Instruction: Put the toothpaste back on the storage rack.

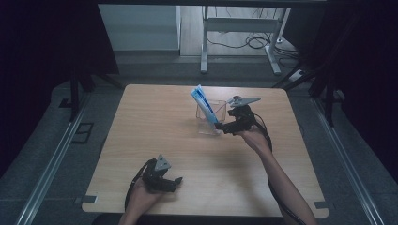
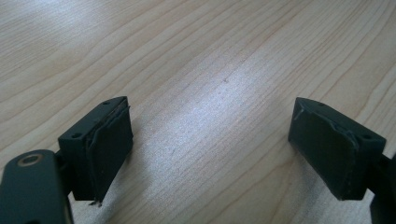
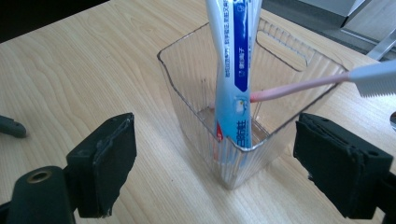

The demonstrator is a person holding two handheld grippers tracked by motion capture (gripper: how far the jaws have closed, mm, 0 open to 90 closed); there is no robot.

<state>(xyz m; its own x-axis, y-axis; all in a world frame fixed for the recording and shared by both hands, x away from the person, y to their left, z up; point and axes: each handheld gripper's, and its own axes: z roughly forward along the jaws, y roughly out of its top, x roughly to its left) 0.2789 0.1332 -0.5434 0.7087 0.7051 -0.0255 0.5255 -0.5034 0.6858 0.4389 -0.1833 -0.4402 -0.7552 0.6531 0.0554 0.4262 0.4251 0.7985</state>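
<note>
On the far half of the worktop (image 1: 155, 140) stands a clear ribbed plastic holder (image 3: 196, 88), and in it a blue-and-white toothpaste tube (image 3: 236, 79) leans upright, its lower end down inside the holder and its upper end rising above the rim. The tube carries a dark blue band with white Chinese characters running along it, and larger white characters on the light blue part near the rim; they are too small to read letter by letter, and no brand can be made out. A pink-handled toothbrush (image 3: 299, 87) with a white head lies slanted in the same holder, its head sticking out over the rim beside the tube.

The right gripper (image 3: 215, 172) sits just in front of the holder with its jaws spread wide and nothing pressed between them; the holder stands just beyond the gap, clear of both pads. The left gripper (image 2: 210, 149) rests near the worktop's near edge, well apart from the holder, its jaws also wide apart over bare wood.

From the high view the tube (image 1: 203, 104) is a pale blue sliver in the holder (image 1: 209, 121) and the right gripper (image 1: 224, 127) lies just beside it. The printing and the toothbrush come clear in the right gripper view. The left gripper (image 1: 174, 183) is seen there in the person's hand.
</note>
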